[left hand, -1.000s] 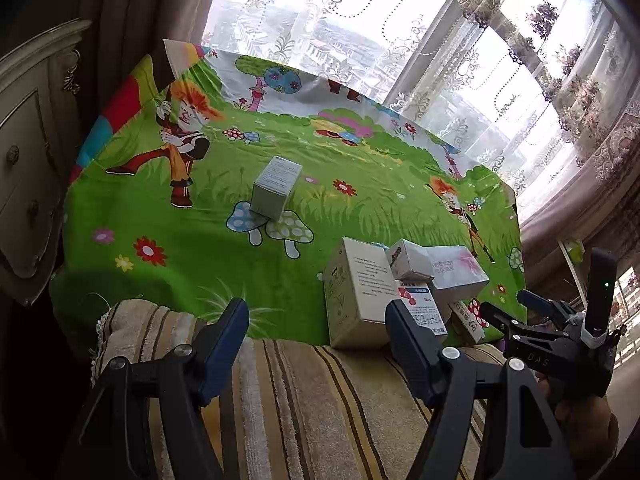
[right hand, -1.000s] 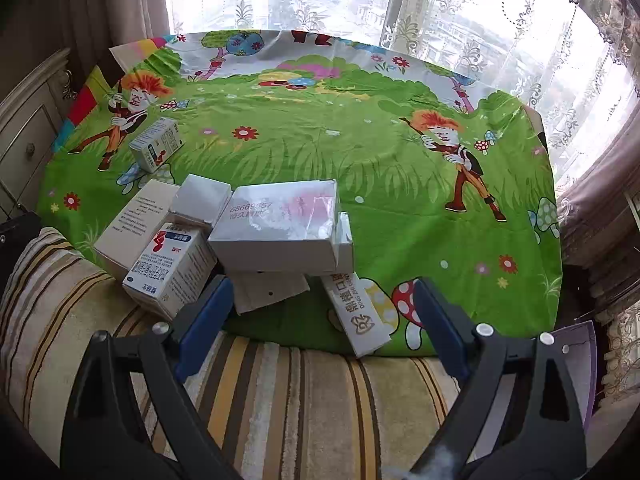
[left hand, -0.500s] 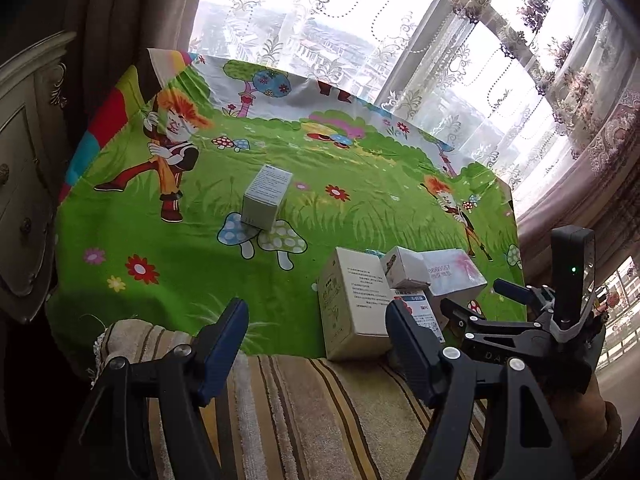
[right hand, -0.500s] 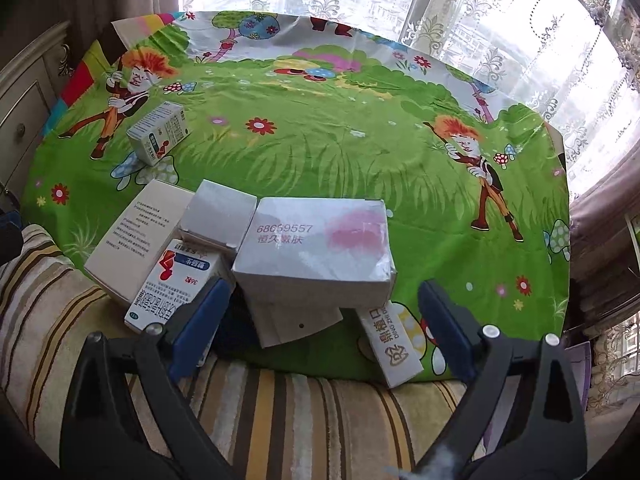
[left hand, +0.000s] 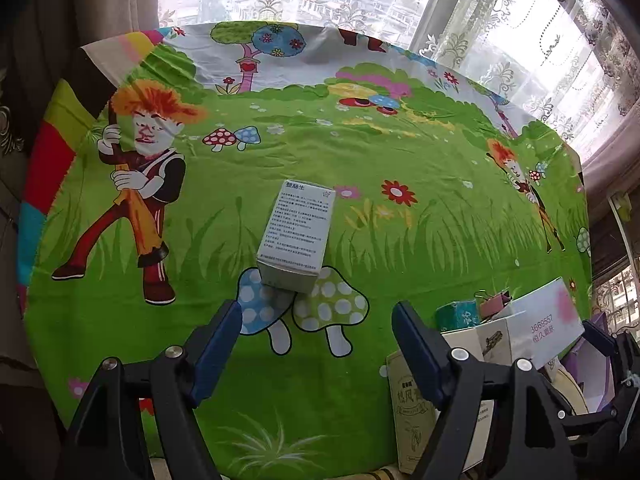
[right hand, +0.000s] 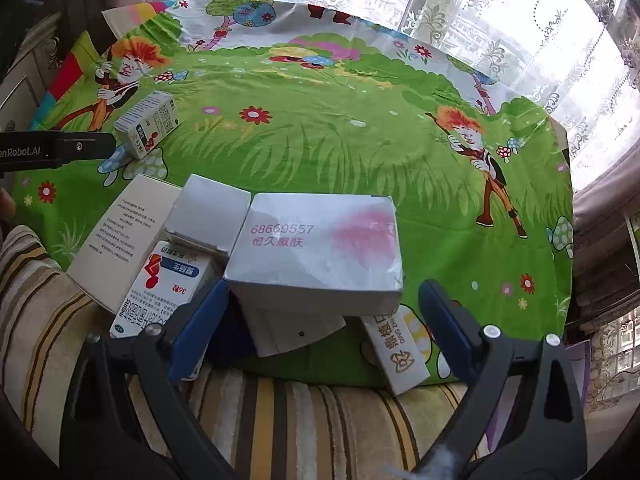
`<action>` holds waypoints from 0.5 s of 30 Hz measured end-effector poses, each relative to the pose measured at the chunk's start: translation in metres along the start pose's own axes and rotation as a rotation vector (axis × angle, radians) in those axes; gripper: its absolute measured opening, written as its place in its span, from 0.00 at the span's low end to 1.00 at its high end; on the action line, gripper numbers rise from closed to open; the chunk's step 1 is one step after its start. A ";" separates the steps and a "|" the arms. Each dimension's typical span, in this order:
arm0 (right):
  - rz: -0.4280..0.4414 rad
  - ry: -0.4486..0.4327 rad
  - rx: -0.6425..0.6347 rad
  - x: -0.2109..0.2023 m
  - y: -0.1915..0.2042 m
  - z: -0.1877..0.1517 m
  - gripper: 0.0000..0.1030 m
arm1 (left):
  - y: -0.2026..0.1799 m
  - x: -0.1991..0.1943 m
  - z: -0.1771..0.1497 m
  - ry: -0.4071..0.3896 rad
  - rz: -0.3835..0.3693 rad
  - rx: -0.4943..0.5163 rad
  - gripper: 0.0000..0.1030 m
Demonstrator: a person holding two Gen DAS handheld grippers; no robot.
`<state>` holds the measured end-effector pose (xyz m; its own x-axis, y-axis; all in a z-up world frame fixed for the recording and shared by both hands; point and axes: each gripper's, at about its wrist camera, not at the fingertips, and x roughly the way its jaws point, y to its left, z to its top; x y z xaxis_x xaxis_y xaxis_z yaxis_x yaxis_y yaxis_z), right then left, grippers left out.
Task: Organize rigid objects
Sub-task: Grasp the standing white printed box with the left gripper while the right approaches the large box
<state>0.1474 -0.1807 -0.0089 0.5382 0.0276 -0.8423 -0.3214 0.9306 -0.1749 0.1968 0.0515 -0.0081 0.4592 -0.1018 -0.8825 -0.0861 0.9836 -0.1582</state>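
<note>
Lots of open green cloth [left hand: 420, 168] all around the lone small box [left hand: 294, 236], with nothing between it and the left gripper [left hand: 316, 344], whose jaws are opening. Crowded at the near edge: a heap of boxes, with the big white box [right hand: 320, 240] on top, right in front of the wide-open right gripper [right hand: 324, 320]. Free room past the heap, out to the curtain [right hand: 500, 20]. Blocked on the left by a cabinet [right hand: 24, 80]

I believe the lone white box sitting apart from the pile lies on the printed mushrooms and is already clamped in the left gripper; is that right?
Not quite: the lone white box does lie on the mushrooms, but the left gripper has not clamped it. The left wrist view shows its opening jaws short of the box, nothing between them.
</note>
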 end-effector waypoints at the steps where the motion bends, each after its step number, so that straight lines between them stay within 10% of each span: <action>1: 0.001 0.002 -0.001 0.001 0.000 0.001 0.94 | 0.002 0.009 0.005 0.012 0.022 -0.001 0.76; 6: 0.004 0.003 0.003 0.004 0.000 0.002 0.95 | 0.007 0.041 0.020 0.045 0.042 0.003 0.71; 9: 0.002 0.008 -0.002 0.006 0.002 0.002 0.95 | 0.003 0.049 0.018 0.059 0.053 0.021 0.40; 15: 0.013 0.004 0.012 0.004 0.000 0.003 0.96 | -0.007 0.022 0.006 -0.014 0.011 0.015 0.40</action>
<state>0.1519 -0.1799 -0.0110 0.5313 0.0384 -0.8463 -0.3191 0.9345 -0.1579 0.2125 0.0436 -0.0239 0.4706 -0.0891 -0.8778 -0.0781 0.9868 -0.1420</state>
